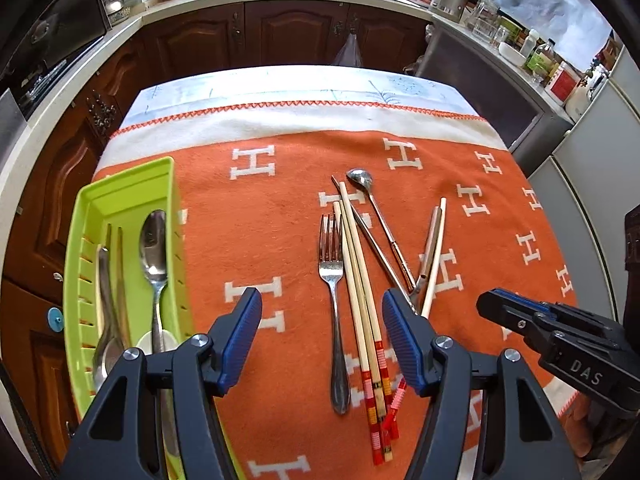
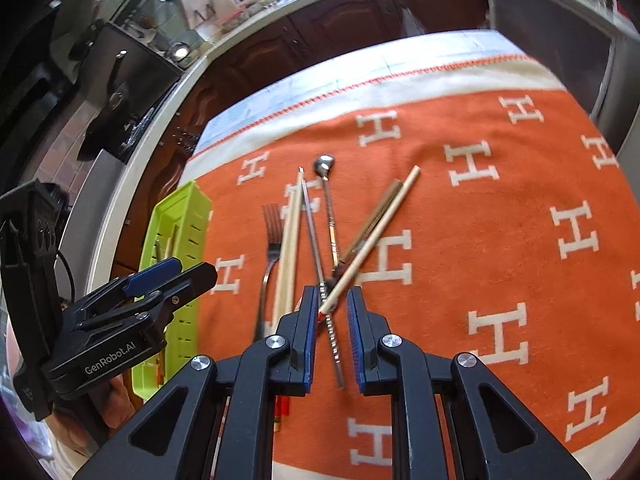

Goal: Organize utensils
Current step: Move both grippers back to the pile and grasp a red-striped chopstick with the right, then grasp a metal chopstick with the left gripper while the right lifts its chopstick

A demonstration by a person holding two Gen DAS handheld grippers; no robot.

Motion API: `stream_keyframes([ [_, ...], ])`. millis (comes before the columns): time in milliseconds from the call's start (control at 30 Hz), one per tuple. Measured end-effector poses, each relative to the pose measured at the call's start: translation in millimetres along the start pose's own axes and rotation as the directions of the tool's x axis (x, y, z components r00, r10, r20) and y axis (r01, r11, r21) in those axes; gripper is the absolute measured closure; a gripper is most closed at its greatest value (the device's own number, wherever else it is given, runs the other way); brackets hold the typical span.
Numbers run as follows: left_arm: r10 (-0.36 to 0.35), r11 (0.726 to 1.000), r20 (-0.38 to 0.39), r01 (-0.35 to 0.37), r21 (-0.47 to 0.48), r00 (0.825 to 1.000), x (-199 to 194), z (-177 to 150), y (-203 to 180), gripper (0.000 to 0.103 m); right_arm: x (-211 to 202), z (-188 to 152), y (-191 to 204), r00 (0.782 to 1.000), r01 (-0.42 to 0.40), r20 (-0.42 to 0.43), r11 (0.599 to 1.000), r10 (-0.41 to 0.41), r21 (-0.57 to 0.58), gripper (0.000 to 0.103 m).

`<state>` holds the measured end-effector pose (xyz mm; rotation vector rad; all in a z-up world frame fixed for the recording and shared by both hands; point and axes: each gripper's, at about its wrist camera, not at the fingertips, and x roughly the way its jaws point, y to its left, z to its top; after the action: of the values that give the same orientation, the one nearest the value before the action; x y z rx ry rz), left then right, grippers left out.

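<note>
Orange, lime green and silver on the worktop

The blanket [image 1: 280, 208] is orange with white H letters and a cream border with orange zigzag stitching. The utensil tray [image 1: 128, 184] is lime green. The fork [image 1: 334, 280] is silver; the chopsticks [image 1: 360, 292] are pale wood with red-striped ends.

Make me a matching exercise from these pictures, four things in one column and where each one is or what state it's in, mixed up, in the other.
Things:
1. fork
2. big spoon
3. left gripper
4. right gripper

Places or states:
A. in the green tray
B. open wide above the cloth
C. on the cloth beside the wooden chopsticks
D. nearly closed around utensil ends

Pairs: 1-C, 2-A, 3-B, 4-D
</note>
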<state>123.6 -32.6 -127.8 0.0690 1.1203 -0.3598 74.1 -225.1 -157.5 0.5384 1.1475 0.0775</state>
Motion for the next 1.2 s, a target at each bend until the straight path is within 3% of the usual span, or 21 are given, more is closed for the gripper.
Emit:
stream_keyframes([
  [333,-0.011,0.999,-0.048,0.01,-0.031,0.999,25,3,1,0.042,48,12,-24,0.995,-0.055,-0.083,0.993,0.064,0.109,0.088],
  [633,-0.022,0.999,-0.064,0.02,-0.034,0.998,33,6,-3,0.042,75,13,-6,0.993,-0.009,-0.115,0.996,0.019,0.083,0.088],
  [800,-0.025,0.999,-0.067,0.023,-0.032,0.997,35,7,-8,0.042,80,11,8,0.995,0.033,-0.093,0.999,-0.029,0.04,0.089],
  [1000,-0.032,0.999,-0.072,0.03,-0.028,0.997,37,8,-15,0.042,75,10,-7,0.996,0.031,-0.081,0.995,-0.024,0.09,0.097],
  [1200,-0.106,0.991,-0.114,0.096,-0.089,0.988,48,13,-18,0.042,62,7,-29,0.997,0.018,-0.072,0.99,-0.008,0.139,0.097],
])
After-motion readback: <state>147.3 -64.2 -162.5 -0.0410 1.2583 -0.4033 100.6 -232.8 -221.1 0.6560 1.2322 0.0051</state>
